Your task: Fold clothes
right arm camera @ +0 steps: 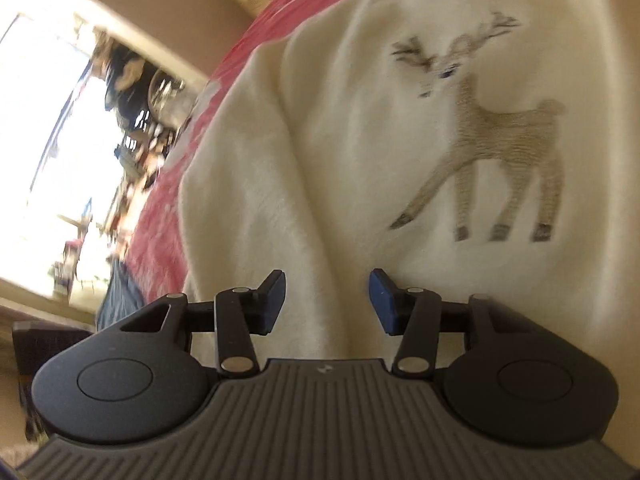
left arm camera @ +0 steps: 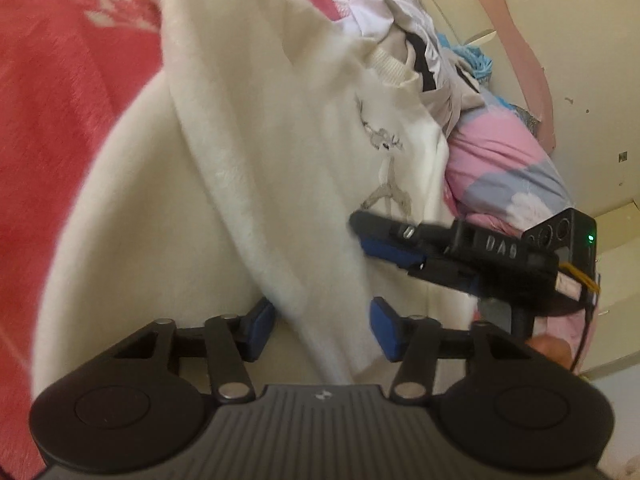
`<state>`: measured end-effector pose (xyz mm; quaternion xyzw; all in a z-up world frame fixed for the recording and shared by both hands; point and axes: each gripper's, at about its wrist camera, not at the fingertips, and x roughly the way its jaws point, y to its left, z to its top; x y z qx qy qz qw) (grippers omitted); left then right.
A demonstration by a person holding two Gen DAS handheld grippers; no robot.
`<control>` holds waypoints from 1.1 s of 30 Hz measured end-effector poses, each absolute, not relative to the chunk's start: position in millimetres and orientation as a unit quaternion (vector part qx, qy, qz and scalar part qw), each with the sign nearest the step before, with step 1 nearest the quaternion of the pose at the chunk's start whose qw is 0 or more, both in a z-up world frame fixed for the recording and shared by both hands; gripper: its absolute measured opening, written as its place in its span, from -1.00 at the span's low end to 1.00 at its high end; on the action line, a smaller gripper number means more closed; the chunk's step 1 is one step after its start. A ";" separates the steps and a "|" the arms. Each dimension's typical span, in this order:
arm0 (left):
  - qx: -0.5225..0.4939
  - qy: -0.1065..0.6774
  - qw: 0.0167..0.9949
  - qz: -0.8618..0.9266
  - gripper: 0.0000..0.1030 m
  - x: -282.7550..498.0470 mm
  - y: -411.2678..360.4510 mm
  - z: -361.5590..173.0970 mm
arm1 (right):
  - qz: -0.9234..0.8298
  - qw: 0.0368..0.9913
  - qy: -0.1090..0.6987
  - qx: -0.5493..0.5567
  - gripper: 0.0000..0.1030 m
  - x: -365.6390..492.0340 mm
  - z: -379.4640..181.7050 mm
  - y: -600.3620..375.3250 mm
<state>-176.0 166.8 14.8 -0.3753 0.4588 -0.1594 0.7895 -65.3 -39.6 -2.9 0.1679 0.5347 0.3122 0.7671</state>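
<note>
The cream deer sweater (left arm camera: pixel 248 152) lies on the red bedspread (left arm camera: pixel 60 100) with one sleeve folded over its body, both the left gripper (left arm camera: pixel 322 328) and right gripper (right arm camera: pixel 327 300) spread and empty, while unfolded clothes (left arm camera: pixel 404 40) remain heaped near the bed's far edge.

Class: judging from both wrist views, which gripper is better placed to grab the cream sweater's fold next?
Probably the left gripper: its open jaws straddle a raised ridge of the cream sweater. The right gripper, also open, faces flatter fabric beside the deer print.
</note>
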 end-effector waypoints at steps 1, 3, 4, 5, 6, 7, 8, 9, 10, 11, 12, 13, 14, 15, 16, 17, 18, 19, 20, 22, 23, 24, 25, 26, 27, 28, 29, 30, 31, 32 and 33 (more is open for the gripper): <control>-0.372 0.456 0.793 -0.155 -0.64 -176.1 165.9 14.5 | 0.317 0.767 0.537 0.152 -0.19 -67.1 -2.9 -33.6; -0.367 0.449 0.801 -0.150 -0.79 -178.5 165.1 14.2 | 0.318 0.771 0.539 0.118 -0.44 -71.9 -4.9 -19.8; -0.366 0.444 0.804 -0.152 -0.80 -180.7 165.3 15.3 | 0.318 0.775 0.536 0.104 -0.54 -75.1 -4.8 -14.9; -0.363 0.437 0.808 -0.158 -0.81 -184.1 166.5 18.6 | 0.319 0.781 0.529 0.094 -0.68 -79.0 -3.6 -12.1; -0.359 0.429 0.812 -0.166 -0.82 -188.6 168.6 23.7 | 0.319 0.784 0.525 0.091 -0.74 -81.9 -2.4 -11.6; -0.356 0.421 0.816 -0.175 -0.82 -193.0 170.7 28.7 | 0.319 0.784 0.523 0.100 -0.85 -84.5 -0.8 -14.4; -0.352 0.419 0.817 -0.182 -0.82 -196.9 173.1 33.1 | 0.322 0.782 0.523 0.111 -0.87 -88.4 1.0 -18.0; -0.349 0.421 0.816 -0.189 -0.82 -200.4 175.9 36.9 | 0.326 0.779 0.522 0.121 -0.87 -93.0 2.7 -21.3; -0.345 0.424 0.814 -0.195 -0.82 -204.0 178.7 40.7 | 0.333 0.776 0.522 0.125 -0.88 -99.1 4.9 -22.8; -0.335 0.431 0.813 -0.200 -0.82 -208.3 181.0 44.0 | 0.341 0.773 0.521 0.123 -0.89 -106.6 7.6 -22.8; -0.320 0.443 0.812 -0.203 -0.82 -213.1 183.0 46.9 | 0.349 0.770 0.520 0.121 -0.89 -114.2 10.4 -22.8; -0.305 0.455 0.811 -0.206 -0.82 -218.0 185.1 49.9 | 0.358 0.766 0.521 0.120 -0.89 -122.2 12.5 -22.2; -0.290 0.466 0.809 -0.209 -0.82 -222.8 187.1 52.8 | 0.368 0.760 0.522 0.121 -0.89 -130.7 14.2 -21.0; -0.278 0.477 0.807 -0.208 -0.82 -227.2 189.4 53.8 | 0.378 0.755 0.523 0.120 -0.89 -138.9 15.5 -18.8; -0.267 0.488 0.805 -0.206 -0.82 -231.2 191.8 53.4 | 0.388 0.749 0.525 0.117 -0.89 -146.8 16.5 -15.5; -0.256 0.499 0.802 -0.204 -0.82 -235.3 194.3 52.9 | 0.398 0.743 0.526 0.114 -0.89 -154.6 17.6 -12.3; -0.247 0.511 0.799 -0.198 -0.82 -238.3 196.6 51.2 | 0.406 0.738 0.528 0.109 -0.89 -161.1 17.7 -10.1; -0.242 0.520 0.796 -0.191 -0.82 -239.9 198.9 48.6 | 0.411 0.734 0.531 0.107 -0.89 -165.3 15.7 -7.1; -0.238 0.529 0.794 -0.184 -0.82 -241.1 201.1 45.9 | 0.413 0.729 0.535 0.108 -0.89 -168.7 12.6 -2.6; -0.230 0.539 0.792 -0.171 -0.82 -244.0 205.6 42.9 | 0.417 0.721 0.543 0.110 -0.89 -173.8 6.9 5.7; -0.225 0.541 0.793 -0.167 -0.82 -245.2 206.5 42.4 | 0.420 0.717 0.545 0.111 -0.89 -174.7 5.1 9.4; -0.220 0.543 0.793 -0.165 -0.82 -246.3 206.4 42.5 | 0.423 0.715 0.546 0.111 -0.89 -175.8 4.4 12.7; -0.215 0.545 0.794 -0.163 -0.83 -247.3 206.3 42.6 | 0.427 0.713 0.546 0.109 -0.89 -176.8 4.6 15.6; -0.210 0.547 0.795 -0.161 -0.83 -248.3 206.2 42.7 | 0.429 0.712 0.545 0.106 -0.89 -178.0 5.3 17.8; -0.205 0.547 0.795 -0.159 -0.83 -250.0 206.2 42.3 | 0.430 0.712 0.546 0.103 -0.89 -179.1 6.3 19.4; -0.202 0.548 0.797 -0.158 -0.83 -252.2 206.1 41.5 | 0.432 0.711 0.546 0.101 -0.89 -180.2 7.1 20.5; -0.199 0.548 0.797 -0.157 -0.83 -253.6 206.0 40.2 | 0.432 0.712 0.545 0.097 -0.89 -181.0 6.7 21.6; -0.195 0.550 0.797 -0.156 -0.83 -253.4 205.2 38.3 | 0.432 0.713 0.545 0.090 -0.89 -181.4 5.4 23.0; -0.189 0.552 0.797 -0.154 -0.83 -252.5 203.9 36.0 | 0.431 0.715 0.544 0.083 -0.89 -181.9 4.2 24.4; -0.184 0.554 0.797 -0.152 -0.82 -251.7 202.7 33.7 | 0.429 0.715 0.547 0.079 -0.88 -182.4 0.6 25.3; -0.180 0.556 0.797 -0.153 -0.81 -250.9 202.1 34.2 | 0.424 0.713 0.553 0.078 -0.87 -182.9 -5.2 25.7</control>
